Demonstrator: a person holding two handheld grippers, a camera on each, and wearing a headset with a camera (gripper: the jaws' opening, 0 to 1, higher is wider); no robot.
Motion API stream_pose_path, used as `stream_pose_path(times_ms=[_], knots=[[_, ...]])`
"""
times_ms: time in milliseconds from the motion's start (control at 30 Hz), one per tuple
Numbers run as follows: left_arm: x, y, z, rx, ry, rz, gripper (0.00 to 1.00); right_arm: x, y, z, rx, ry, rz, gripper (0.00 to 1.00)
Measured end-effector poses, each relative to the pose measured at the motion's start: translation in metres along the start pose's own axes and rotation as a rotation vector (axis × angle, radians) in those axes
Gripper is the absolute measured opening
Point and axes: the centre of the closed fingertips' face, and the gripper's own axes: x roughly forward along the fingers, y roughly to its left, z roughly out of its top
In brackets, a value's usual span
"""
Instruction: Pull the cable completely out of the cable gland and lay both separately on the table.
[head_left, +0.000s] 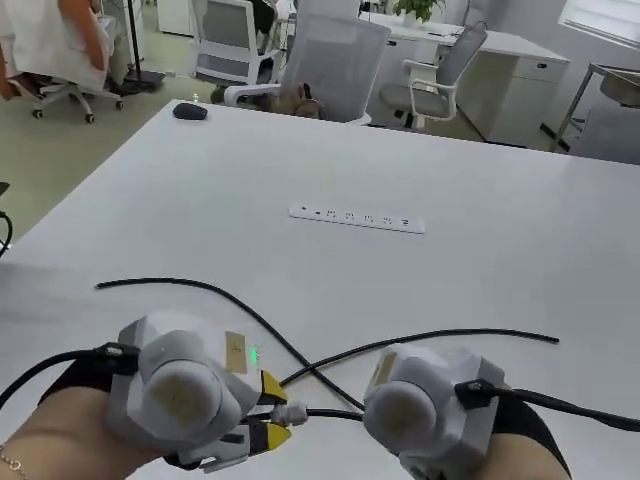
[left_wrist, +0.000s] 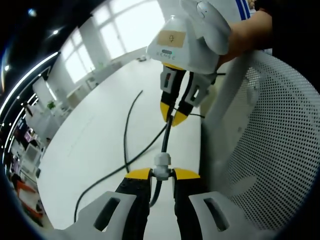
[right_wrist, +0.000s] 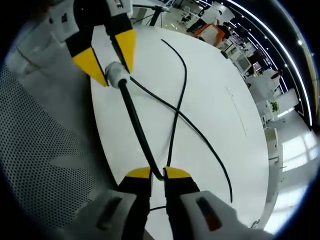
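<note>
A small white cable gland (head_left: 291, 411) sits between the yellow jaws of my left gripper (head_left: 272, 411), which is shut on it near the table's front edge. A black cable (head_left: 335, 413) leaves the gland and runs straight to my right gripper (head_left: 374, 412), shut on it a short way along. In the left gripper view the gland (left_wrist: 161, 168) is pinched at my left gripper (left_wrist: 162, 174), and the right gripper (left_wrist: 173, 114) grips the cable (left_wrist: 165, 137) above it. In the right gripper view the cable (right_wrist: 136, 125) passes into my right gripper (right_wrist: 158, 174), with the gland (right_wrist: 116, 74) held beyond. The cable's loose lengths cross on the white table (head_left: 480, 270).
A white power strip (head_left: 357, 219) lies mid-table and a dark mouse (head_left: 190, 111) sits at the far left corner. Office chairs (head_left: 335, 60) stand behind the table. A white mesh chair back (left_wrist: 260, 150) is close beside the grippers.
</note>
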Motion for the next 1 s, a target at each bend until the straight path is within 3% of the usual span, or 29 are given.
stream_pose_path(times_ms=[133, 233, 300, 333, 467, 533, 633, 733, 900, 1000], knots=[[0.004, -0.007, 0.003, 0.023, 0.0, -0.023, 0.17, -0.001, 0.021, 0.027, -0.033, -0.123, 0.083, 0.26], [0.004, -0.008, 0.006, 0.032, -0.006, -0.025, 0.17, -0.008, 0.032, 0.049, -0.049, -0.229, 0.134, 0.25], [0.004, -0.008, 0.007, 0.032, -0.015, -0.027, 0.17, -0.016, 0.036, 0.069, -0.073, -0.343, 0.153, 0.24], [0.004, -0.007, 0.006, 0.029, -0.011, -0.028, 0.17, -0.019, 0.037, 0.073, -0.046, -0.365, 0.159, 0.22], [0.004, -0.008, 0.003, 0.023, -0.005, -0.035, 0.17, -0.016, 0.033, 0.064, -0.085, -0.314, 0.136, 0.05], [0.004, -0.009, 0.005, 0.023, -0.011, -0.038, 0.17, -0.014, 0.032, 0.061, -0.042, -0.314, 0.147, 0.05], [0.005, -0.006, 0.0, 0.039, 0.016, -0.025, 0.17, -0.009, 0.025, 0.046, -0.014, -0.249, 0.124, 0.06], [0.005, -0.004, 0.0, 0.026, 0.011, -0.02, 0.17, -0.006, 0.02, 0.037, 0.056, -0.217, 0.121, 0.06], [0.005, -0.004, -0.002, 0.026, 0.02, -0.016, 0.17, 0.002, 0.007, 0.002, -0.011, -0.029, 0.039, 0.06], [0.003, -0.001, -0.005, 0.023, 0.028, -0.004, 0.17, 0.002, 0.003, -0.008, 0.043, 0.006, 0.032, 0.06]])
